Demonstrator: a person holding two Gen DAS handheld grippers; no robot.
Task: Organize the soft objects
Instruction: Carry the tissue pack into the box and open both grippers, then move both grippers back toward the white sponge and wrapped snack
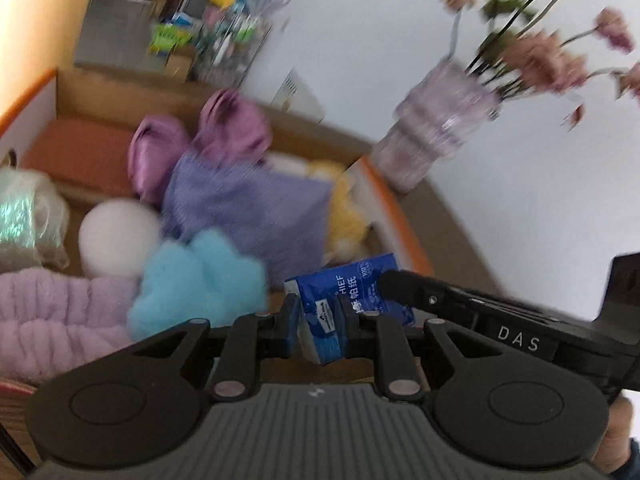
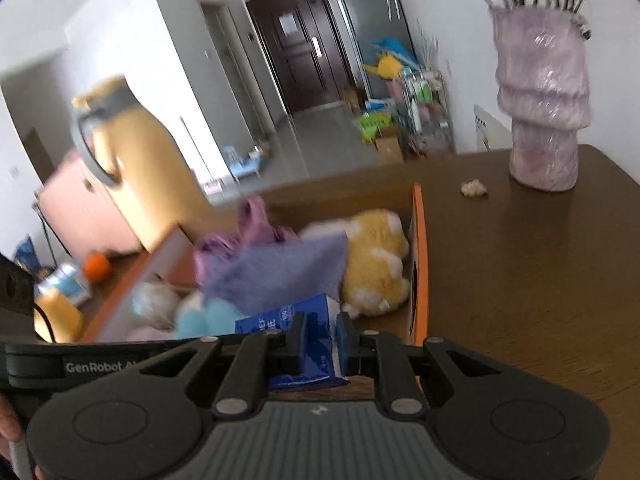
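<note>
Both grippers pinch one blue tissue pack (image 1: 340,304) over the near edge of the orange-rimmed cardboard box (image 1: 384,204). My left gripper (image 1: 318,320) is shut on the pack. My right gripper (image 2: 320,340) is shut on the same pack (image 2: 304,332), and its finger shows at right in the left wrist view (image 1: 416,290). The box (image 2: 418,248) holds a purple cloth (image 1: 256,208), a blue fluffy toy (image 1: 196,288), a white ball (image 1: 118,240), pink satin slippers (image 1: 200,136), a yellow plush (image 2: 376,264) and a lilac headband (image 1: 52,320).
A lilac vase with pink flowers (image 2: 544,120) stands on the brown table (image 2: 540,280) to the right of the box. A small crumpled scrap (image 2: 474,189) lies near the vase. A yellow kettle-like jug (image 2: 140,168) and an orange (image 2: 96,268) are at left.
</note>
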